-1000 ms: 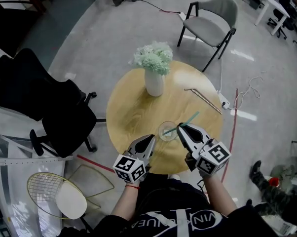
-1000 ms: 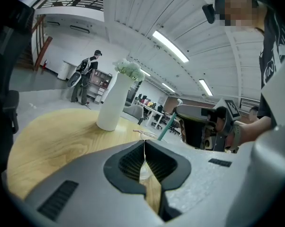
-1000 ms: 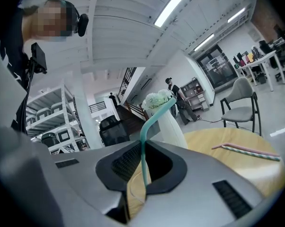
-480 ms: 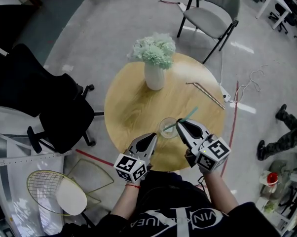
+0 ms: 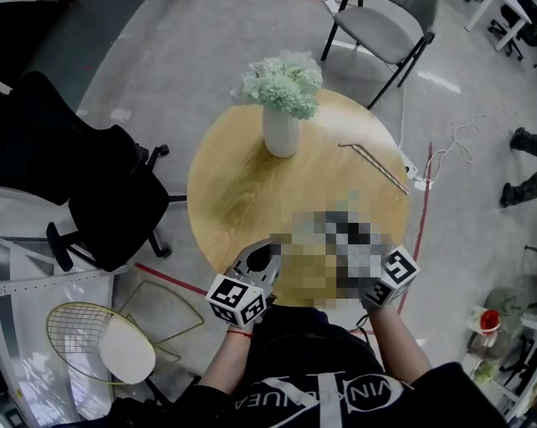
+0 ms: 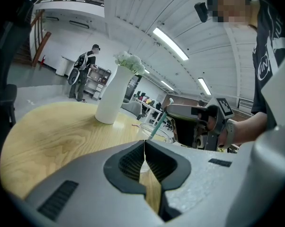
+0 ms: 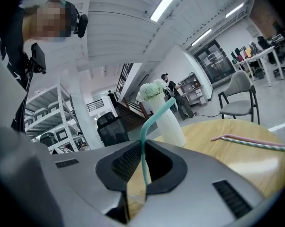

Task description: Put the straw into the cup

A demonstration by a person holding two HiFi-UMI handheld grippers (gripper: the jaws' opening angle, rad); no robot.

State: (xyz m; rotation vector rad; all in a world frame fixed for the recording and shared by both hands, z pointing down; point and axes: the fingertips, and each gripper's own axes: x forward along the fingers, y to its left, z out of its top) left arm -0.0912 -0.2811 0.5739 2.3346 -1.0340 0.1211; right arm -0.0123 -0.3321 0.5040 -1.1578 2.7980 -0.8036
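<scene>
Round surface (image 5: 242, 194) lies under both tools, with the vase (image 5: 281, 132) well ahead of them. Left tool (image 6: 144, 148) has its jaws together and empty; the cup (image 6: 157, 132) sits just ahead of its tips. Right tool (image 7: 142, 150) is clamped on the teal straw (image 7: 154, 115), long axis near upright, bent top leaning away, lower end below the jaws. In the left gripper view the straw slants down to the cup rim; inside or just over, can't tell. Right tool is nearer; likely move is lower, then release.
</scene>
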